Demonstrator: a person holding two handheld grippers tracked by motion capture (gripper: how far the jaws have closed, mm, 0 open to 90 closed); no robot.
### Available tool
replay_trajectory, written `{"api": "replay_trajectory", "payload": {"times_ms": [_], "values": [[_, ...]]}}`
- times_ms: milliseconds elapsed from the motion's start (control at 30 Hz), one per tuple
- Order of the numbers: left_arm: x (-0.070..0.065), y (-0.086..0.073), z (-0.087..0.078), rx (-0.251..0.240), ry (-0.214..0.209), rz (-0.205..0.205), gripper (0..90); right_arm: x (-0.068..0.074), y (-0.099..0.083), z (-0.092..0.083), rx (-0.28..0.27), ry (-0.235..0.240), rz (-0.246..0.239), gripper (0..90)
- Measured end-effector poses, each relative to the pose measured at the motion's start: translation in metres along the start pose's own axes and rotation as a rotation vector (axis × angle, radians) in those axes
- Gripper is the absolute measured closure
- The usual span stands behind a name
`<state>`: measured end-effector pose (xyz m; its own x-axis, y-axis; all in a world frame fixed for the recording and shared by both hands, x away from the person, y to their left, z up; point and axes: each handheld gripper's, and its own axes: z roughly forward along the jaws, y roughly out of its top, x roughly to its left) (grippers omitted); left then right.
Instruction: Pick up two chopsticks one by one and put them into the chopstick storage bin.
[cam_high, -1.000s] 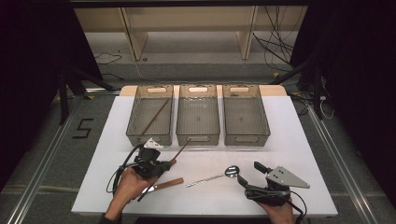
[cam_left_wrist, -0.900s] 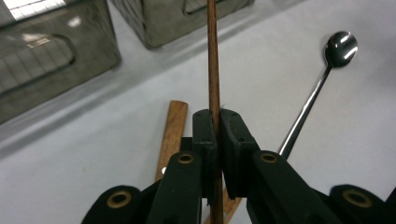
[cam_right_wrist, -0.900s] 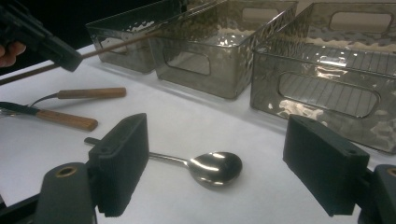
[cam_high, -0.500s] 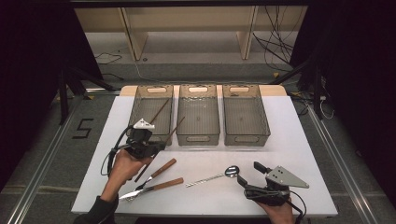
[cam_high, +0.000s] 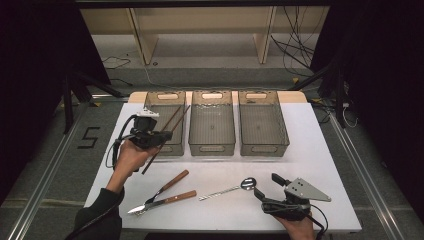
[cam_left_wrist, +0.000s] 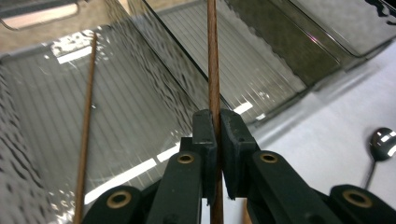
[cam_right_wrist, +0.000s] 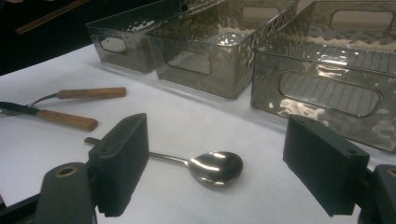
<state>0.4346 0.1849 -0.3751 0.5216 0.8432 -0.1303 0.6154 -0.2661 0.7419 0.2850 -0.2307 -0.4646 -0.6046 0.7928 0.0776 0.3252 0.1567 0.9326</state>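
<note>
Thin brown wooden chopstick (cam_left_wrist: 213, 70), tilted, clamped mid-length, upper end over left bin (cam_high: 165, 107).

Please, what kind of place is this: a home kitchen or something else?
Probably a lab or recording studio, not a kitchen: a white table with three identical bins stands among loose cables on the floor, black curtains at the sides.

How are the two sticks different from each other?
The held chopstick is pinched between the shut left gripper jaws, up in the air by the left bin. The other chopstick is gripped by nothing and lies inside that bin, leaning up against its wall. The held one sticks out past the gripper at both ends; the other is free along its whole length. Both are thin, brown and wooden-looking.
</note>
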Motion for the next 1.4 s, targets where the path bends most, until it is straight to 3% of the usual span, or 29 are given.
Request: {"api": "replay_trajectory", "payload": {"times_ms": [800,1400], "values": [[0.05,0.045,0.034,0.015,0.079,-0.001,84.8,0.0,0.0,0.0,-0.003,0.001,0.002,23.2],[0.075,0.052,0.057,0.027,0.129,0.015,84.8,-0.001,0.0,0.0,-0.002,0.005,0.005,23.2]]}}
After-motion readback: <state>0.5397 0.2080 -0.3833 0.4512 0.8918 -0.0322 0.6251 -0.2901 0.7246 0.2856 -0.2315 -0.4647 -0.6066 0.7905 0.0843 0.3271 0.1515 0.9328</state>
